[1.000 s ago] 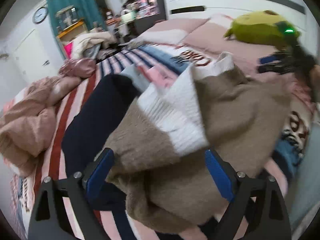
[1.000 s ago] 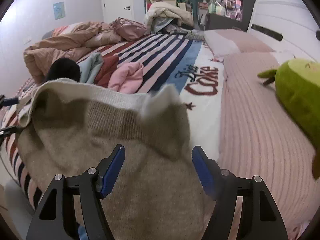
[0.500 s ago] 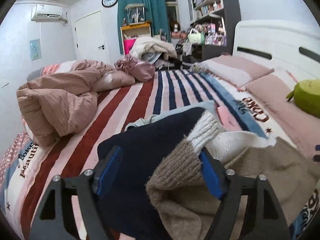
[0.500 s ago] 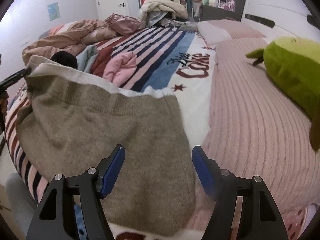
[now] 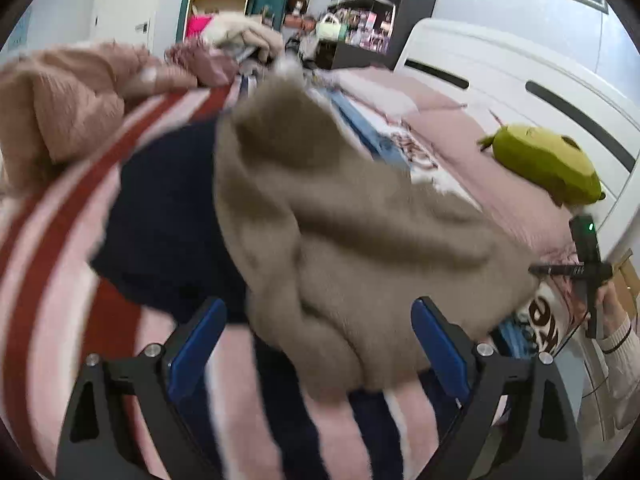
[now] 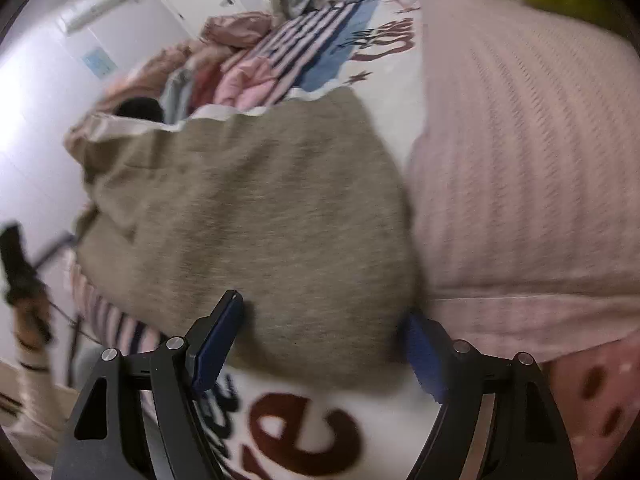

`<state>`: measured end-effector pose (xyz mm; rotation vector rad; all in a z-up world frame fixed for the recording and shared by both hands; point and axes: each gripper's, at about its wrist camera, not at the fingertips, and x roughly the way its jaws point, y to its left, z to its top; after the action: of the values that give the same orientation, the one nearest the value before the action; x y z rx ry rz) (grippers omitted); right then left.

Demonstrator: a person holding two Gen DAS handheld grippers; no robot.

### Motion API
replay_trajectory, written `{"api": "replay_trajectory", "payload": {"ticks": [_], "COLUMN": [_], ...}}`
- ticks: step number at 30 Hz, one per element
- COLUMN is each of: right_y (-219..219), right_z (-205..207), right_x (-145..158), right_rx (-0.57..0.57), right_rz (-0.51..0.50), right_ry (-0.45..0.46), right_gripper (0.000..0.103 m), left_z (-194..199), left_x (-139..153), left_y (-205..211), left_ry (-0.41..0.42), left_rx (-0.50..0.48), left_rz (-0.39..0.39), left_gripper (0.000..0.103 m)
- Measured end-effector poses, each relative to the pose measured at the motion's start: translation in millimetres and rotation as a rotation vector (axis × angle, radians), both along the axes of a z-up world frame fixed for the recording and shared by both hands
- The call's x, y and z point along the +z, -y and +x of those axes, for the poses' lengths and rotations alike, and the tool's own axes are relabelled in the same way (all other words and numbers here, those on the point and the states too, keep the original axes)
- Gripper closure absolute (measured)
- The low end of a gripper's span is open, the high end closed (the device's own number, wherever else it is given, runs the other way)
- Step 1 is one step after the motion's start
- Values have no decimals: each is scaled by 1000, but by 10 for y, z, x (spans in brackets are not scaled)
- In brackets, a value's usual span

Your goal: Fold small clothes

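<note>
A beige knitted sweater (image 5: 360,240) with a white ribbed hem lies bunched on the striped bed cover, partly over a dark navy garment (image 5: 168,216). My left gripper (image 5: 316,340) is open, its blue pads on either side of the sweater's near edge, holding nothing. In the right wrist view the sweater (image 6: 256,216) lies flatter, its white hem (image 6: 208,114) at the far side. My right gripper (image 6: 320,344) is open just above the sweater's near edge. The right gripper also shows in the left wrist view (image 5: 588,256) at the far right.
A green plush toy (image 5: 548,164) lies on the pink ribbed blanket (image 6: 520,140) by the white headboard. A pink garment (image 6: 248,84) and other clothes lie beyond the sweater. A crumpled pink duvet (image 5: 60,112) sits at the left. Shelves stand behind.
Both views have swung and blurred. The left gripper has let go of the sweater's hem, and the sweater has dropped into a heap. The right gripper has moved lower, closer to the sweater's near edge.
</note>
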<state>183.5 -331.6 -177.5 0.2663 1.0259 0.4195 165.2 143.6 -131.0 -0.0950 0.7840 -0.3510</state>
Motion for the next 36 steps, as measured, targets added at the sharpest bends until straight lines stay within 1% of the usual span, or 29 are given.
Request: {"api": "replay_trajectory", "payload": {"ticks": [1, 2, 3, 4, 5, 7, 10, 12, 15, 18, 19, 20, 21, 22, 24, 25, 26, 27, 28, 29, 30, 31, 34, 35, 36], "right_y": [-20, -40, -69, -95, -124, -161, -136, -135, -175, -144, -115, -120, -132, -143, -144, -138, -134, -153, -179, -204, -276, -344, -618, -729, -870], "right_z": [-9, -20, -36, -69, -100, -194, -332, -449, -594, -654, -650, -631, -614, -597, -586, -624, -677, -767, -850, -921, -1009, -1066, -1160, -1172, -1171], "right_x": [3, 9, 18, 39, 72, 164, 262, 271, 249, 178, 149, 127, 122, 134, 205, 280, 363, 468, 567, 641, 739, 795, 855, 840, 809], "right_rx": [-1, 4, 13, 10, 14, 30, 56, 78, 106, 92, 82, 73, 68, 52, 26, 11, -5, -28, -39, -40, -32, -23, 31, 49, 72], "right_rz": [2, 3, 7, -10, -29, -47, -1, 12, 17, 31, 23, -3, -18, -33, -72, -101, -132, -173, -199, -208, -201, -180, -95, -80, -71], "right_ry": [18, 33, 45, 63, 87, 135, 156, 151, 137, 107, 101, 93, 89, 82, 79, 99, 125, 167, 212, 248, 294, 323, 386, 400, 411], "right_gripper": [38, 60, 66, 69, 76, 82, 86, 87, 87, 87, 87, 83, 79, 72, 69, 66, 57, 51, 46, 46, 46, 46, 49, 51, 55], "left_z": [-11, -17, -15, -45, -78, -156, -365, -509, -605, -672, -670, -666, -650, -633, -656, -710, -759, -822, -873, -900, -910, -910, -857, -825, -789], "left_x": [-111, -167, -198, -204, -188, -105, 26, 28, -55, -182, -222, -268, -306, -345, -340, -300, -269, -222, -194, -195, -208, -237, -334, -400, -478], "left_y": [29, 41, 48, 49, 46, -5, -67, -123, -239, -354, -379, -389, -387, -397, -415, -418, -410, -399, -391, -373, -331, -261, -74, -2, 66], "left_ry": [-3, -3, 4, 20, 39, 58, 78, 59, 9, -26, -39, -52, -64, -80, -87, -74, -60, -44, -37, -38, -47, -57, -66, -76, -97], "left_rx": [9, 3, 10, 26, 30, 22, -38, -74, -75, -62, -49, -34, -17, 7, 21, 23, 27, 27, 20, 13, 6, 1, 13, 15, 11], "left_rz": [-21, -48, -64, -62, -66, -95, -81, -70, -75, -78, -70, -45, -15, 10, -8, -27, -35, -61, -109, -153, -211, -254, -306, -351, -413], "left_gripper": [18, 35, 43, 63, 79, 90, 94, 95, 96, 96, 97, 97, 97, 96, 78, 52, 33, 29, 26, 19, 16, 14, 14, 14, 14]}}
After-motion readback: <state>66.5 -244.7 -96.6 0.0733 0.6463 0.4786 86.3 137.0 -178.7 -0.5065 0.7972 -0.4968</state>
